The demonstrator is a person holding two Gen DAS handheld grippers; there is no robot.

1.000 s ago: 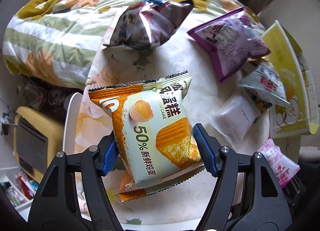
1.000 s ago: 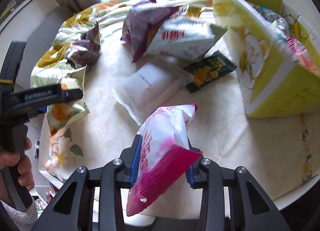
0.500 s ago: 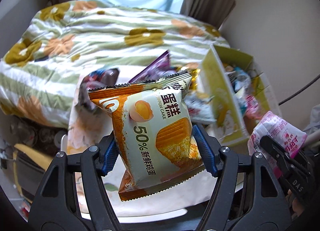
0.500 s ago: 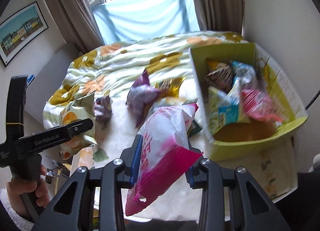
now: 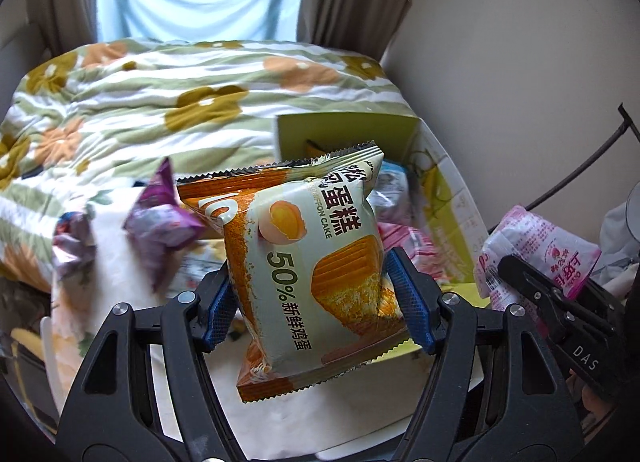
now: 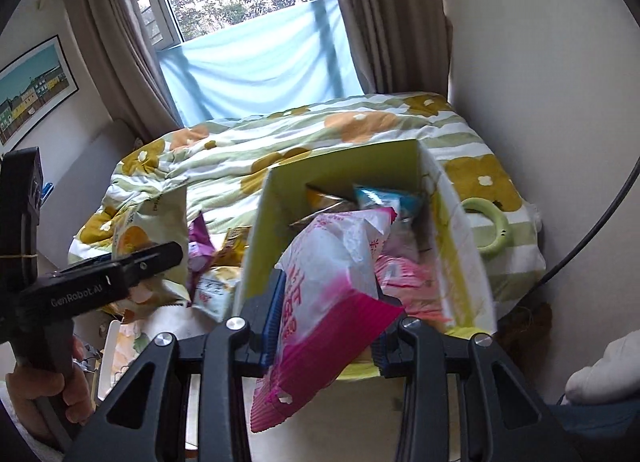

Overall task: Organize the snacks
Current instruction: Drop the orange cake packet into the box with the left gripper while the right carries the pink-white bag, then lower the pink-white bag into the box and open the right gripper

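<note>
While clamped upright in left tool point(image 5: 316, 308), cake packet point(image 5: 308, 262) stands long axis vertical, right tool point(image 6: 324, 326) gripping pink packet point(image 6: 328, 286) tilted toward yellow box point(image 6: 260, 230).

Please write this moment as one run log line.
left tongs: shut on cake packet | right tongs: shut on pink packet | yellow box: ahead, partly filled
</note>
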